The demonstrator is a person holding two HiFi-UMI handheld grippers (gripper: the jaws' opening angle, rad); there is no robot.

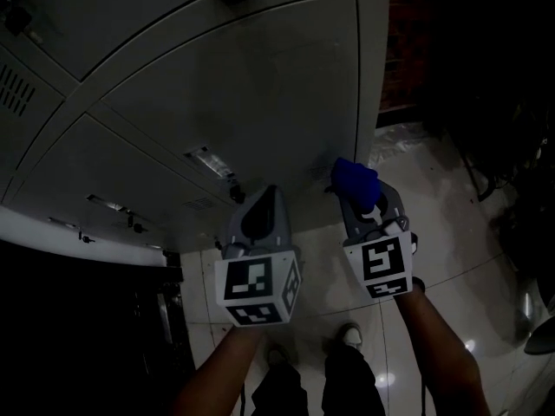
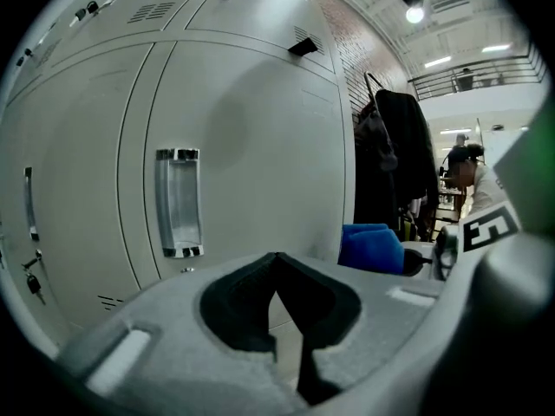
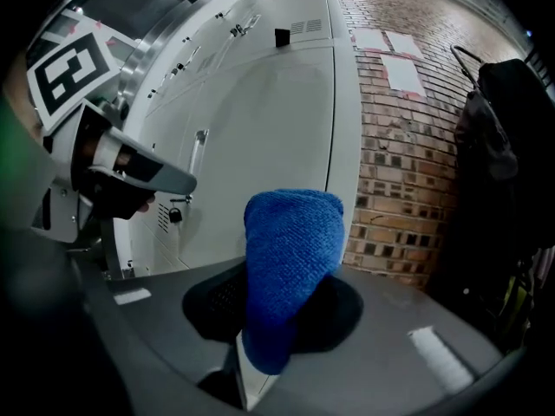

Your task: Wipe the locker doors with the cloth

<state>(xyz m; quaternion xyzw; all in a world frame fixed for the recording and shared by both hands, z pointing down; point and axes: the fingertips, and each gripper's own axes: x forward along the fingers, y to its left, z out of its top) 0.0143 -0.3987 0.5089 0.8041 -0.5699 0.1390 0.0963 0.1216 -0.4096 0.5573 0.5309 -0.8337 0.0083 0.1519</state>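
1. Under you runs a floor [image 1: 451, 224] of pale, glossy tiles with thin dark joints. Small spots of lamp glare shine on it.
2. Your two shoes [image 1: 350, 336] stand on the tiles, toes toward the lockers [image 1: 243, 94].
3. Those grey lockers stand on the same floor, straight ahead of you.
4. At your right a dark heap [image 1: 512, 154] lies on the tiles. It is too dim to tell what it is.

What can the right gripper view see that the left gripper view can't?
Only the right gripper view shows the white papers on the brick wall, and looks straight at the right gripper pinching the blue cloth. Only the left gripper view shows the bright ceiling lights and the left gripper, shut and empty. Both show the cloth, the grey locker doors and a dark jacket hanging nearby.
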